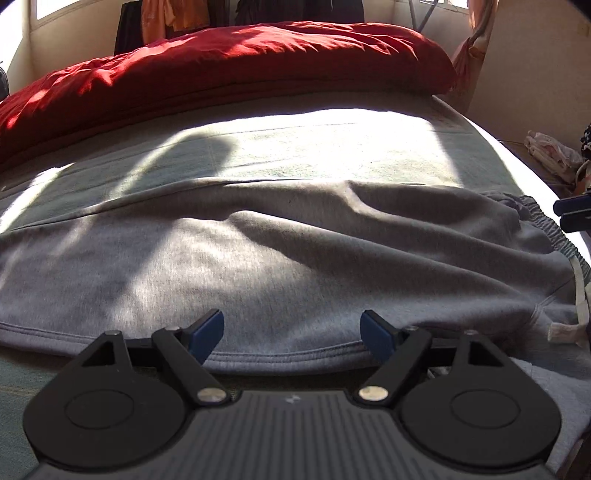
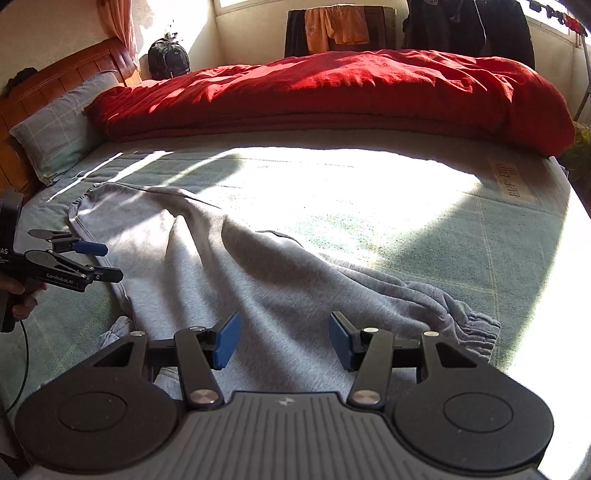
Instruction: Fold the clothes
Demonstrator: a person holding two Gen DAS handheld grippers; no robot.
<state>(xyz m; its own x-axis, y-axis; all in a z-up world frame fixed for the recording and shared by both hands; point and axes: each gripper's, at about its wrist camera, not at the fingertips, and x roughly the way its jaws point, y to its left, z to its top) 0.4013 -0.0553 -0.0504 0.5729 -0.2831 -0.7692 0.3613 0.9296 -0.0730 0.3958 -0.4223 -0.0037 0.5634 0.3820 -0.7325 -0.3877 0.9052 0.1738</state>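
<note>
Grey sweatpants (image 1: 258, 258) lie lengthwise across a pale green bedsheet (image 1: 295, 147), creased and partly in shadow. Their elastic waistband (image 1: 535, 214) and a white drawstring (image 1: 580, 295) are at the right. My left gripper (image 1: 293, 328) is open, hovering over the near seam edge with nothing between its fingers. My right gripper (image 2: 284, 336) is open above the sweatpants (image 2: 229, 280), close to the gathered elastic (image 2: 476, 328). In the right wrist view the left gripper (image 2: 103, 261) shows at the far left, open, held by a hand (image 2: 22, 299). The right gripper's fingertips (image 1: 572, 206) show at the left view's right edge.
A red duvet (image 2: 332, 92) is bunched along the far side of the bed. A checked pillow (image 2: 55, 129) and a wooden headboard (image 2: 55, 85) are at the left. A backpack (image 2: 168, 57) and hanging clothes (image 2: 336, 33) stand by the far wall. Sunlit sheet (image 2: 351, 192) lies beyond the pants.
</note>
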